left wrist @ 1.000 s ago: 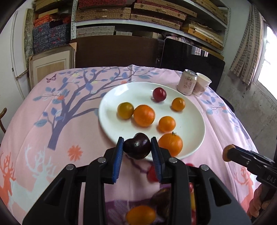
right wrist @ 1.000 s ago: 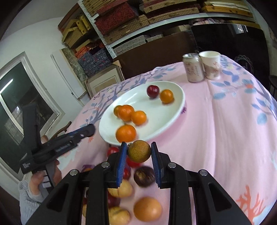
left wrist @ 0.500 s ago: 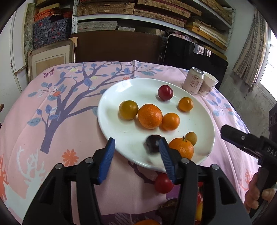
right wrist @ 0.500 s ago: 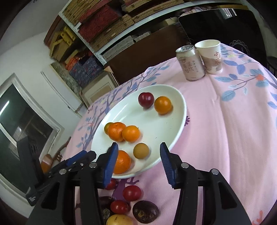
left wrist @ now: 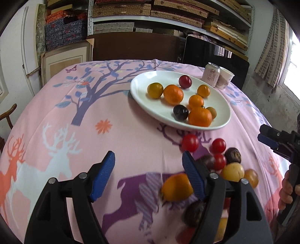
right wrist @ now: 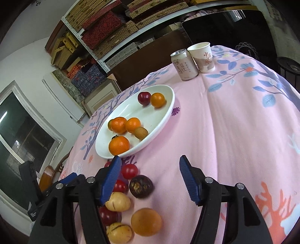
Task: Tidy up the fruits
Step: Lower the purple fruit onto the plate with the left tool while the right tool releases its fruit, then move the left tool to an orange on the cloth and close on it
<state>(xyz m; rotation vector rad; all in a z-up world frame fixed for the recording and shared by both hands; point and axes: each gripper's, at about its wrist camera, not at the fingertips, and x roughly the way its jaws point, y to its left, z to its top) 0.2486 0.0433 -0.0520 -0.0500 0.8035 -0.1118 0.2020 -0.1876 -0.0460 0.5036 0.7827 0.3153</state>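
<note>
Shelves (left wrist: 168,11): stacked with woven boxes.
Wall (right wrist: 28,62): white.
Window (left wrist: 292,62): bright, at right.
Worktop (left wrist: 131,131): covered by pink printed cloth.

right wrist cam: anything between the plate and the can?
Nothing stands there. In the right wrist view only bare pink tablecloth runs from the plate rim to the can.

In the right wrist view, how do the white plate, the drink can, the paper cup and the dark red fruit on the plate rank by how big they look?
1. White plate, clearly the largest.
2. Drink can and paper cup: they look about alike, so no ranking between them.
3. Dark red fruit, the smallest.
</note>
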